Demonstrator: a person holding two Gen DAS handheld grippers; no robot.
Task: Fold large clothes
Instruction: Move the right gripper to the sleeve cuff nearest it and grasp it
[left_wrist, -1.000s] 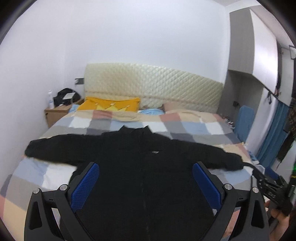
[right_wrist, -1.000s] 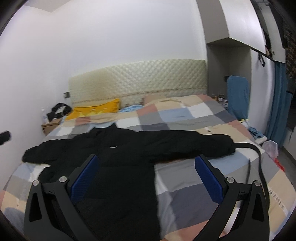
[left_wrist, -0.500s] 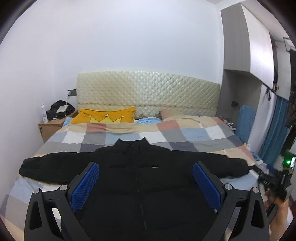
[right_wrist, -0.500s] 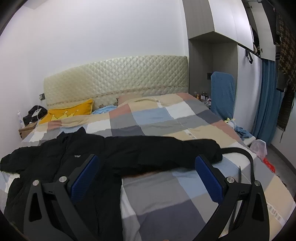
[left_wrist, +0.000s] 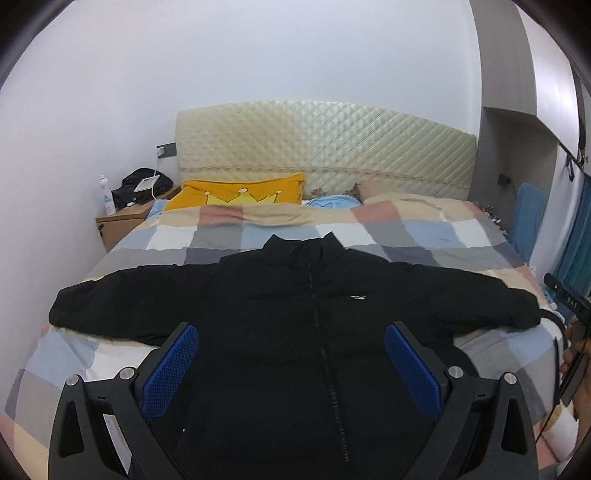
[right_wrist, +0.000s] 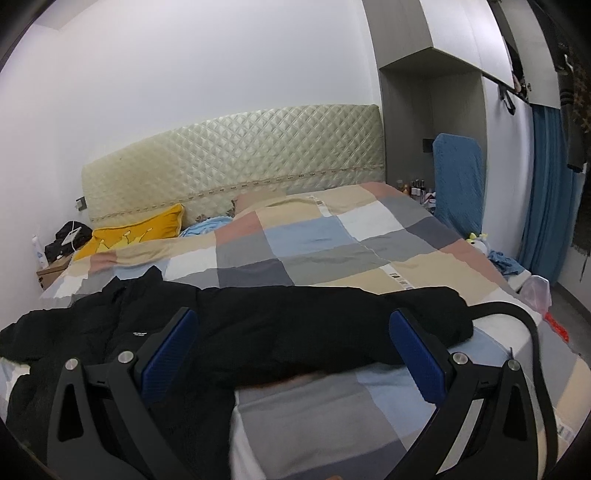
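A large black jacket (left_wrist: 295, 314) lies flat, front up, on the checked bed (left_wrist: 424, 229), both sleeves spread wide. My left gripper (left_wrist: 291, 365) is open and empty above the jacket's lower body. In the right wrist view the jacket (right_wrist: 280, 321) shows with its right sleeve stretched toward the bed's right edge. My right gripper (right_wrist: 295, 354) is open and empty, hovering over that sleeve. The right gripper also shows at the left wrist view's right edge (left_wrist: 565, 306), held in a hand.
A yellow crown pillow (left_wrist: 240, 192) and a padded headboard (left_wrist: 325, 144) are at the bed's far end. A wooden nightstand (left_wrist: 122, 225) with a bottle stands left. A black belt (right_wrist: 517, 314) lies by the right sleeve. A blue-covered chair (right_wrist: 458, 177) and blue curtain (right_wrist: 546, 192) are right.
Both grippers moved, the left view tilting slightly and the right view swinging further right along the sleeve. The jacket has not moved. Both grippers stayed open.
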